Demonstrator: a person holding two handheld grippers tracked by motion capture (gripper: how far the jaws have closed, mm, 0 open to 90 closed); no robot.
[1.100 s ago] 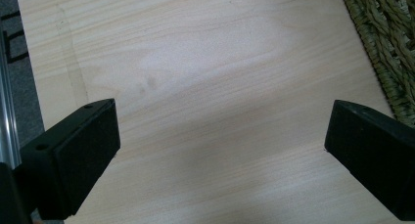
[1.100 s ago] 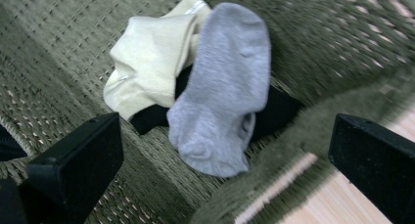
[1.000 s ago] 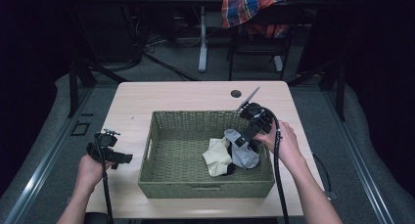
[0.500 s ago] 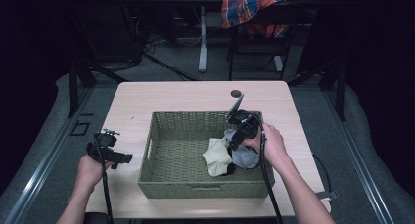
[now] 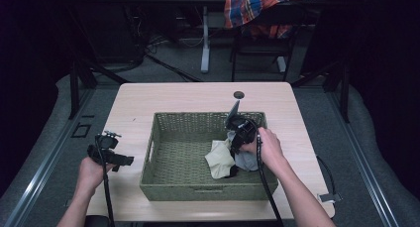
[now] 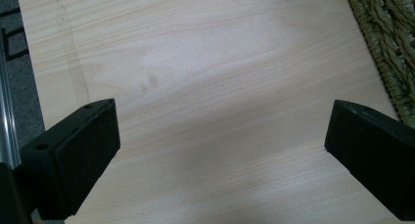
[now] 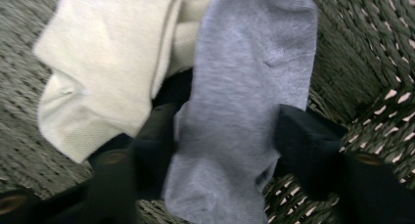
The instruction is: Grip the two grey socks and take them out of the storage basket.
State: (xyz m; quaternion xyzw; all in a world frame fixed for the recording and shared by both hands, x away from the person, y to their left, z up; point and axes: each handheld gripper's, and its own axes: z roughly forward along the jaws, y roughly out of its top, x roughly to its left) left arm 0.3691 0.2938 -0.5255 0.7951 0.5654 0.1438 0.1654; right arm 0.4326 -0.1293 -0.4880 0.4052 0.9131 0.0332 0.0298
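While the left gripper [image 6: 222, 150] is hovering with its jaws spread wide over bare wooden table [image 6: 205, 77], the woven basket [image 6: 386, 43] edging past its right jaw, the right gripper [image 7: 222, 145] is reaching into the basket with its jaws astride a grey sock [image 7: 244, 101]; whether they are pinching it cannot be told. A cream sock [image 7: 107, 57] is lying beyond the left jaw, over something dark.

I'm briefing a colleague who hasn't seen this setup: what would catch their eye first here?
First, the green woven basket in the middle of the pale wooden table, with a cream sock and a grey sock in its right part. The right gripper is down in the basket, its jaws on either side of the grey sock. The left gripper hangs open over bare table left of the basket.
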